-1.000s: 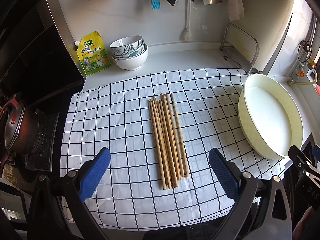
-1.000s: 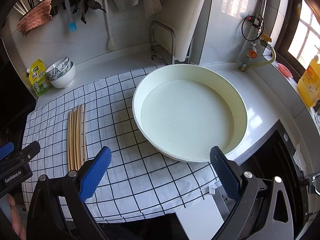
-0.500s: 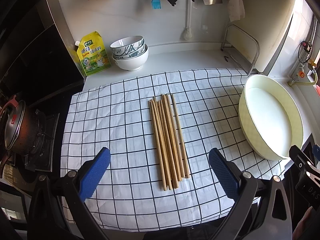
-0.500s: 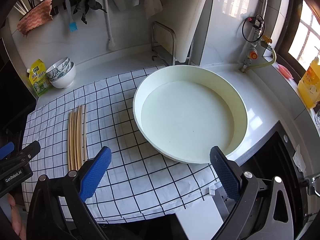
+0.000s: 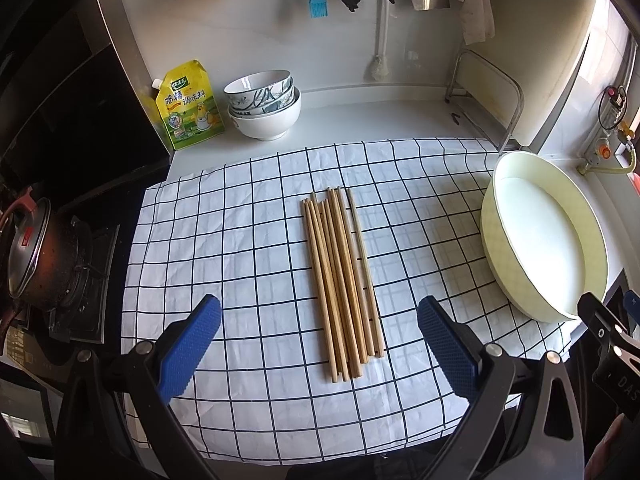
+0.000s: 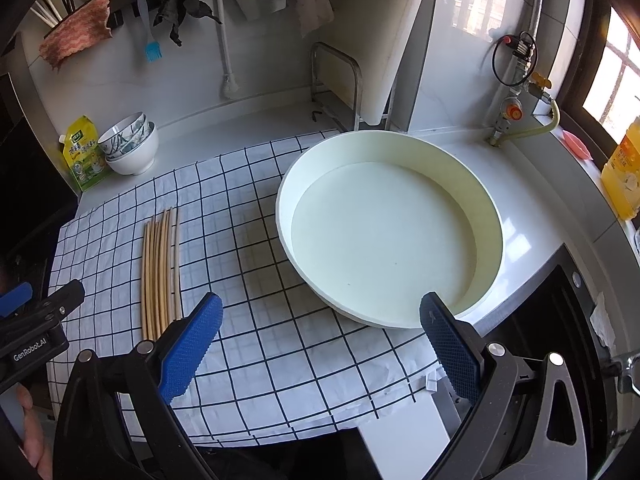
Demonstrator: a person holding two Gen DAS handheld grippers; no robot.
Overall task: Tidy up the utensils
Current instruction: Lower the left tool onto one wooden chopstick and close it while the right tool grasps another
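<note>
The left tool (image 5: 319, 344) hangs with its jaws spread wide, the blue-padded fingers (image 5: 192, 344) set at about 7 and 5 o'clock of its own view, nothing between them. The right tool (image 6: 320, 344) is posed the same way, jaws fully apart and gripping nothing, blue pads (image 6: 450, 350) facing inward. Each shows in the other's view: the right at 4 o'clock, the left at 8 o'clock. Bare fingertips of the left hand (image 6: 30, 436) show at that view's lower left edge.
</note>
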